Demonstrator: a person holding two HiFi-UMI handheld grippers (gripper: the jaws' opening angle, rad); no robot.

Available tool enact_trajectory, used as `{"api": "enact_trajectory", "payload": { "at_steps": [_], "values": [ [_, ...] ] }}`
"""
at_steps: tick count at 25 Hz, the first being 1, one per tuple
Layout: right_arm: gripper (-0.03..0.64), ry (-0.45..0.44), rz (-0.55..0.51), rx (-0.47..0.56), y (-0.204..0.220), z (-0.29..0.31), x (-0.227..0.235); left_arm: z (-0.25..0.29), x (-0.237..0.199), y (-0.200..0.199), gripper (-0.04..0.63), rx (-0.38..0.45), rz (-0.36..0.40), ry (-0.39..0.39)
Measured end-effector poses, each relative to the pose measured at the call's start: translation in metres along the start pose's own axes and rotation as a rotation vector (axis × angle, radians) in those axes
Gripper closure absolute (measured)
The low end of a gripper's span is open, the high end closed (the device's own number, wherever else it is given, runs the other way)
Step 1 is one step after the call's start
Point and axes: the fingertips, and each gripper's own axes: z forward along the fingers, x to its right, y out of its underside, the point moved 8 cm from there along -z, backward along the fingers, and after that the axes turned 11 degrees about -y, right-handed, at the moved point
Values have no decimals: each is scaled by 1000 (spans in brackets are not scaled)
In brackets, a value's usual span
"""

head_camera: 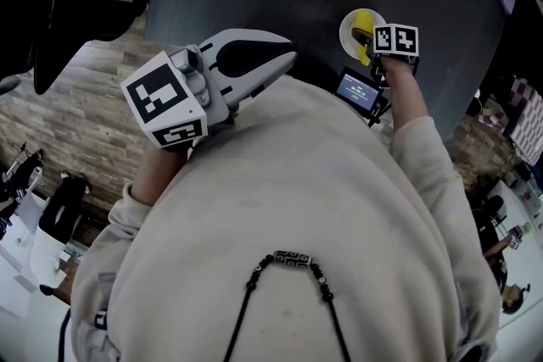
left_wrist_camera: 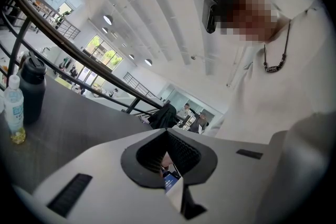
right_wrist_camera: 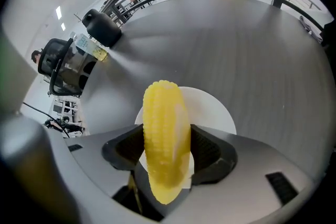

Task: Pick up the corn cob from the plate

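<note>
A yellow corn cob lies on a small white plate on the dark round table. My right gripper points steeply down over the plate. Its jaws stand wide on either side of the cob, with the dark pads close beside it, and I see no squeeze on it. In the head view the cob shows just beside the right gripper's marker cube at the plate. My left gripper is held near the person's chest with its jaws together and nothing in them.
A dark flask and a clear bottle stand at the table's far left edge. A small screen device sits near the table's edge by the right hand. Railings and a chair lie beyond the table.
</note>
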Motion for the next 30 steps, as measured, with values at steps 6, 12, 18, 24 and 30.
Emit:
{"api": "enact_trajectory", "payload": {
  "at_steps": [6, 12, 18, 24, 30],
  "values": [
    [351, 13, -35, -17, -2, 2, -3, 1, 1, -1, 591, -6, 15, 0],
    [353, -16, -115, 56, -11, -26, -21, 0, 2, -7, 591, -14, 41, -2],
    [353, -65, -191, 259, -36, -93, -59, 11, 3, -22, 591, -39, 95, 73],
    [351, -145, -231, 487, -45, -161, -102, 23, 8, -36, 591, -59, 154, 167],
    [352, -245, -242, 732, -33, -222, -154, 32, 8, -49, 591, -74, 203, 269]
  ]
}}
